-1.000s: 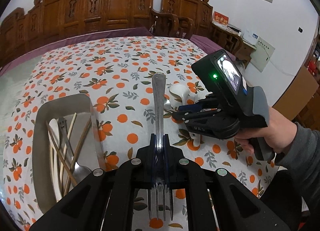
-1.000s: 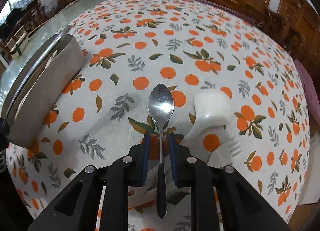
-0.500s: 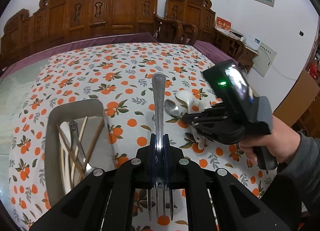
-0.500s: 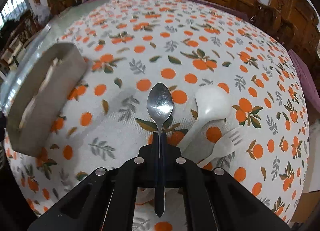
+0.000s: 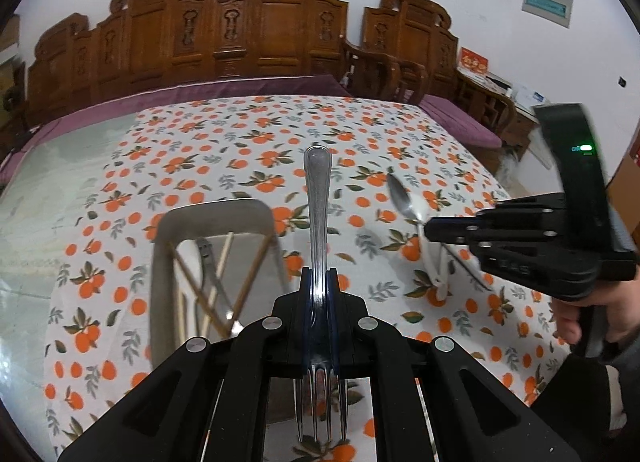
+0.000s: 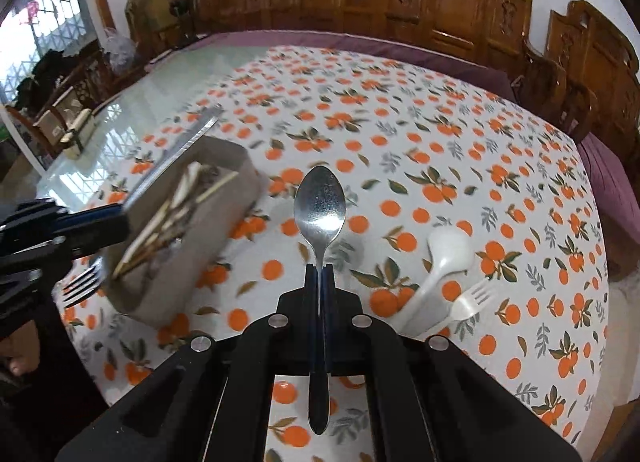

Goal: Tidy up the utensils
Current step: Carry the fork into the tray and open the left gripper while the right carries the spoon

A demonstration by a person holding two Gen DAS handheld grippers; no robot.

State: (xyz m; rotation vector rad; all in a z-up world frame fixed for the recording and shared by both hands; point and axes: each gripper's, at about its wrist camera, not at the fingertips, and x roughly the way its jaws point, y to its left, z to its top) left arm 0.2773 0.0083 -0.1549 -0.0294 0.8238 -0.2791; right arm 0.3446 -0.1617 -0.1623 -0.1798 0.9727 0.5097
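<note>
Utensils are mid-transfer: a metal fork (image 5: 318, 222) is clamped in the left gripper (image 5: 319, 302) beside the grey bin (image 5: 216, 210), a metal spoon (image 6: 319, 206) in the right gripper (image 6: 320, 294); each must next be lowered into that bin

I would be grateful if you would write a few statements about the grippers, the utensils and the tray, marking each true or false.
1. The left gripper holds a metal fork. True.
2. The right gripper is empty. False: it is shut on a metal spoon.
3. The white plastic spoon lies inside the tray. False: it lies on the tablecloth.
4. A white plastic fork lies beside the white spoon. True.
5. The tray holds chopsticks. True.
</note>
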